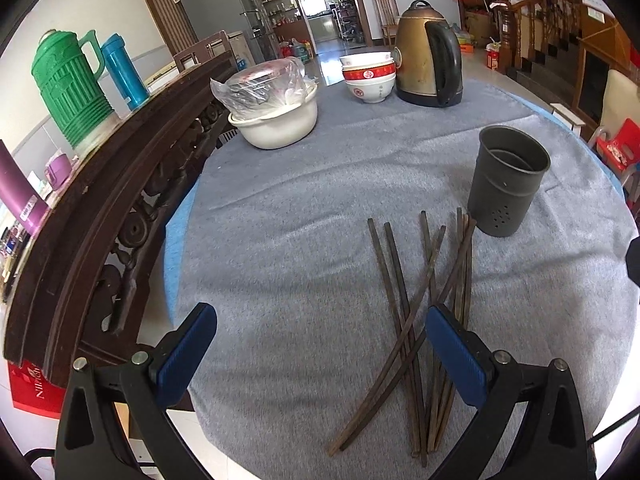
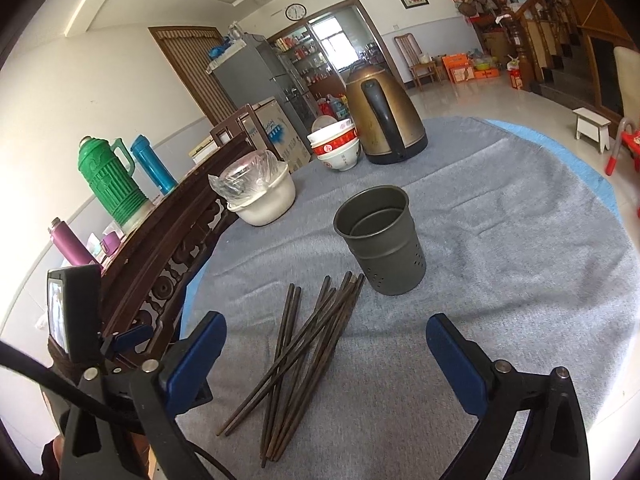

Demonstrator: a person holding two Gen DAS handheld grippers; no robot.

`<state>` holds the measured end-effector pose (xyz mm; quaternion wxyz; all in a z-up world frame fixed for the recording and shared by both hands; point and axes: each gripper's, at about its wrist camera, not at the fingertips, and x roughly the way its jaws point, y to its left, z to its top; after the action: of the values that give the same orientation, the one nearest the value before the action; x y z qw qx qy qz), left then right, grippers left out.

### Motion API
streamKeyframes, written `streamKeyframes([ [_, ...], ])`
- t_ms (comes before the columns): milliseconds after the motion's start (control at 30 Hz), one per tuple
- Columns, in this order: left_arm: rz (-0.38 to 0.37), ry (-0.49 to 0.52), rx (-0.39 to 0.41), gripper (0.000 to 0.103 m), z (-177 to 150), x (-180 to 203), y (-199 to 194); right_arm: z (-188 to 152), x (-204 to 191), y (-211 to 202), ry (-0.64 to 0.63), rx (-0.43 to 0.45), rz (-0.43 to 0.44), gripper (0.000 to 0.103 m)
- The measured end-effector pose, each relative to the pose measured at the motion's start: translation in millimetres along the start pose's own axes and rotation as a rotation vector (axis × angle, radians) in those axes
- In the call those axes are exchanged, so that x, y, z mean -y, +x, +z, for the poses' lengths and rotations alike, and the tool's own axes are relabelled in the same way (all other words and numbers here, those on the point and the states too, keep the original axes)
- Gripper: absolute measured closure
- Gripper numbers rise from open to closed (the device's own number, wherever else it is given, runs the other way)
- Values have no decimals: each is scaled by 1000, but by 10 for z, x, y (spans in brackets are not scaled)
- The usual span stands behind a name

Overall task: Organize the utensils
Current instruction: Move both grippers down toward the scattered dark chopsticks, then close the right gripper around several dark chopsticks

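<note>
Left wrist view shows a loose bundle of dark wooden chopsticks lying on a grey, nappy cloth that covers the round table. They are thin, square-sectioned sticks, some crossing one another and one visibly bowed. Their far tips reach close to a dull grey metal utensil holder, a straight-sided cylinder standing upright with small drain holes punched low in its wall and nothing seen inside it. In the right wrist view the same chopsticks fan out just in front of the holder.

Farther back on the cloth stand a white plastic basin holding a crinkled clear bag, a stack of white and red bowls, and a brass-coloured kettle with a black handle. A carved dark wood rail runs along the left, with a ribbed green thermos on it.

The left gripper hangs over the near end of the bundle, jaws wide apart and holding nothing; its right blue pad overlaps the sticks in view, though contact cannot be judged. The right gripper is likewise spread wide and empty, chopsticks lying between its fingers.
</note>
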<state>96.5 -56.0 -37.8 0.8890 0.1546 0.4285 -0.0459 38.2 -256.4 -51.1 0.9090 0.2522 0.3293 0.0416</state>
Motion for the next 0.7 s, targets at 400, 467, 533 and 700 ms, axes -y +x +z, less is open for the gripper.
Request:
streamKeyframes([
  [400,-112,-156,-82,0,83,-516,431,-7,111,801,122,-181,1,57],
  [467,-129,-156,-91,3,50,-515,472,-24,140,928,154,-208,7,60],
  [533,-146,-156,-96,6,29,-497,493,-21,157,1032,181,-224,5,62],
  [700,-176,-164,-91,15,8,-515,513,17,150,1282,222,-246,7,67],
])
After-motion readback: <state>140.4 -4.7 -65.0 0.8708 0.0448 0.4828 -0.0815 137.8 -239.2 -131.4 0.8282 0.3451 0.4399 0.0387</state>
